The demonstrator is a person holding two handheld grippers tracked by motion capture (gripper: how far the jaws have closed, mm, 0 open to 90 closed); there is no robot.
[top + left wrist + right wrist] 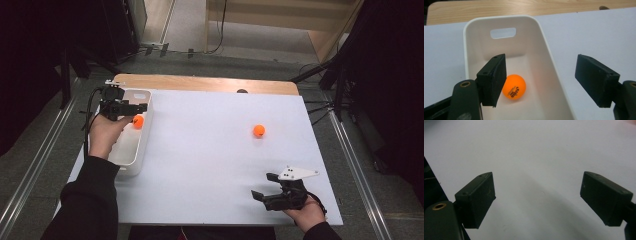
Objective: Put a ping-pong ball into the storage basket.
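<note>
Overhead, my left gripper (pixel 131 111) hangs over the white bin (pixel 131 159), an orange ping-pong ball (pixel 138 121) inside it; another ball (pixel 258 130) lies well right of the bin. Left gripper view: jaws parted, ball (pixel 514 86) loose on the bin's floor. Right gripper view: my right gripper (pixel 537 200) gapes wide over bare tabletop

Both grippers, left gripper (pixel 131 108) and right gripper (pixel 264 186), are black with blocky rectangular jaws; the right one carries a grey triangular plate. Sleeves are black.
</note>
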